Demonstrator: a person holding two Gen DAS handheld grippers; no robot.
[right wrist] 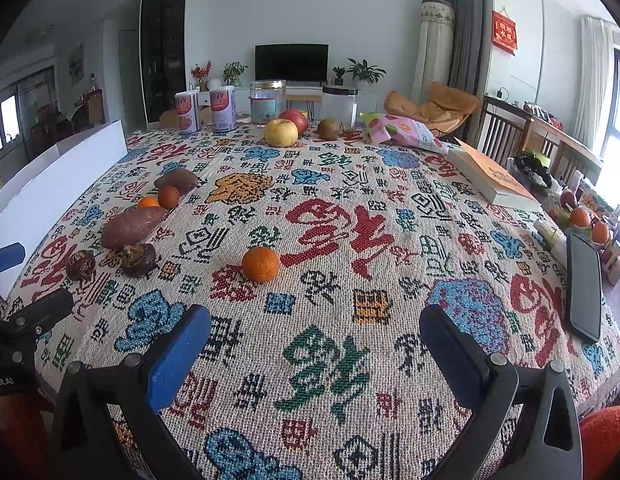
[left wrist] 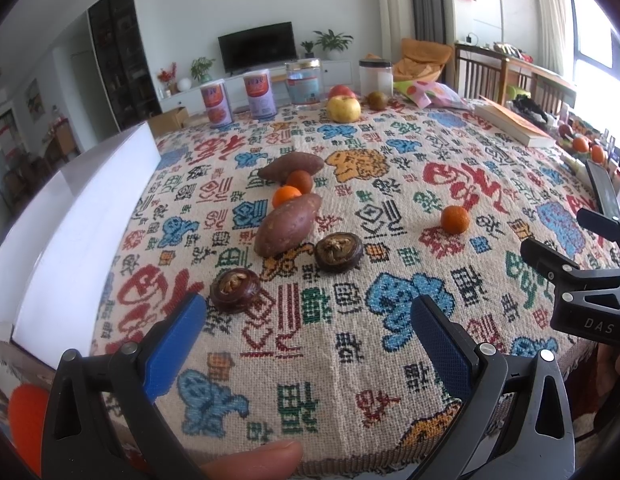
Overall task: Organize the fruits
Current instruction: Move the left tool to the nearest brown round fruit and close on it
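The bench (right wrist: 350, 360) carries a woven cloth patterned with coloured characters. Both tongs hover low over its near edge, and neither holds anything.

The left tongs (left wrist: 310, 320) stand with the blue pads wide apart over bare cloth. A thumb (left wrist: 254, 460) shows at the bottom of the left wrist view. The right tongs (right wrist: 314, 332) are likewise spread wide, nothing between the pads.

Fruit and produce lie loose on the cloth:
- A lone orange (right wrist: 261, 264) sits near the middle of the bench, ahead of the right tongs and well apart from the rest.
- Two dark, wrinkled round fruits (left wrist: 235, 289) (left wrist: 339, 250) lie just ahead of the left tongs.
- A sweet potato (left wrist: 288, 224) lies just behind them, with two small oranges (left wrist: 286, 195) (left wrist: 300, 181) close against its far end, and a second sweet potato (left wrist: 291, 166) behind those.
- At the far edge sit a yellow apple (right wrist: 281, 132), a red apple (right wrist: 296, 119) directly behind it, and a brown round fruit (right wrist: 329, 128) to their right.

Also at the far edge stand two printed cans (right wrist: 206, 110), a clear jar (right wrist: 267, 102) and a white canister (right wrist: 339, 106). A snack bag (right wrist: 406, 130), a book (right wrist: 494, 178) and a phone (right wrist: 584, 284) occupy the right side. A white box (left wrist: 78, 224) stands along the left edge.
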